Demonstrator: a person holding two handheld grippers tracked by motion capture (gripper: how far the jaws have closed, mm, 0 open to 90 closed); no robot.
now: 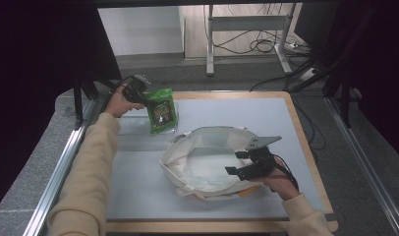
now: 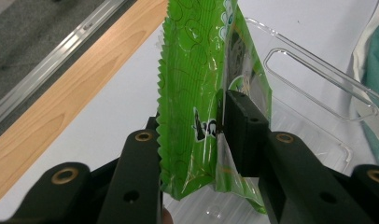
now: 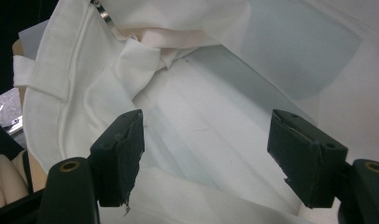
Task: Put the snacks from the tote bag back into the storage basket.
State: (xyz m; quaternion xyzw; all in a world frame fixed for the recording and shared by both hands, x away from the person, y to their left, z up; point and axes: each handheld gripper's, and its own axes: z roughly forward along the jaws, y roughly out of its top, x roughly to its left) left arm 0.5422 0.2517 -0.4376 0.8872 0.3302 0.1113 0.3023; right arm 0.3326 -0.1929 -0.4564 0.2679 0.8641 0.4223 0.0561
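The white cloth bag (image 1: 207, 162) at centre lies open, its contents not discernible. The green packet (image 1: 161, 110), upper left, stands upright over the clear tray (image 1: 138, 125), long axis vertical. The left gripper (image 1: 141, 93) pinches the packet; the right gripper (image 1: 242, 162) gapes wide, holding nothing.

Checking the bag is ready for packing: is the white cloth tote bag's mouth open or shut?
Open. The white cloth tote bag lies with its rim spread wide, its pale inside showing; the right gripper hovers over its mouth, jaws apart.
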